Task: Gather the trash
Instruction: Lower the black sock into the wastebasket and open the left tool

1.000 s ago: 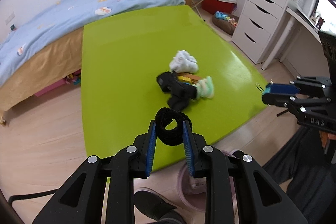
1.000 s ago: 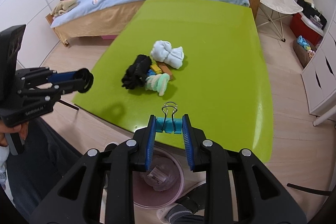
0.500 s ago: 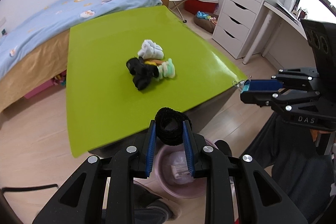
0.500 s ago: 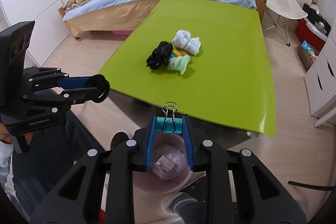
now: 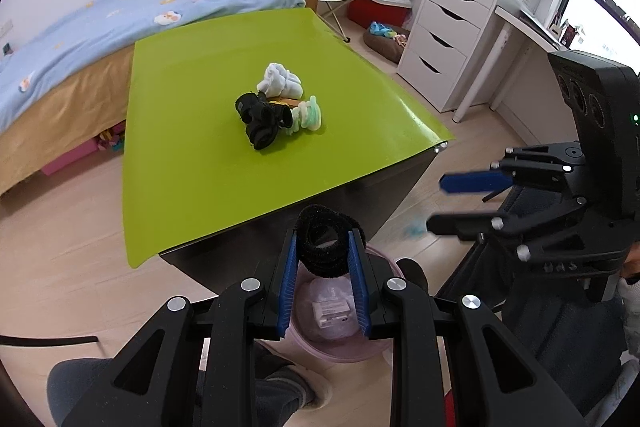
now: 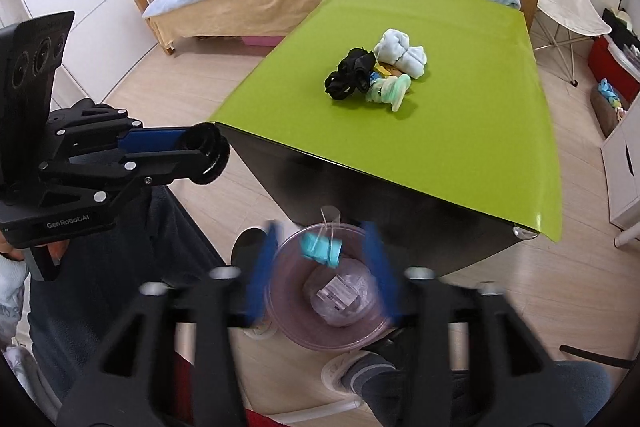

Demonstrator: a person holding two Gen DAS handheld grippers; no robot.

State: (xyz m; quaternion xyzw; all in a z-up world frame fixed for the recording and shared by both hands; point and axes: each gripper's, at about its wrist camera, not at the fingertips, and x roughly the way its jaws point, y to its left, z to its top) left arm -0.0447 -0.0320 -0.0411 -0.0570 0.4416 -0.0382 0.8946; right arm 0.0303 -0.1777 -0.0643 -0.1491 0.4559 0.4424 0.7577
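**Dropping trash into the bin: right releasing, left queued**

Left gripper (image 5: 324, 269) is clamping the black fuzzy roll (image 5: 326, 245) between its blue pads, jaws narrow, and hanging over the pink bin (image 5: 376, 347) on the floor just off the near edge of the green table (image 5: 192, 163). In the left wrist view the roll is sitting at 12 o'clock of the bin, so pushing a touch further over centre before letting go looks wise.

Right gripper (image 6: 322, 267) is spreading: its jaws have just been opening. The teal binder clip (image 6: 322, 247) is between them, blurred, touching neither pad, apparently falling toward the bin's mouth. I'd be holding that hand steady until the clip is clear, not swinging away early.

Leftover pile is sitting mid-table, at 12 o'clock from the bin: black sock bundle (image 6: 350, 75), white sock bundle (image 6: 402, 53), mint sock (image 6: 390, 91). Those look like the next pickups.

Risk, as I'm judging it: the roll is light and fuzzy and may be snagging on a pad, so open wide.
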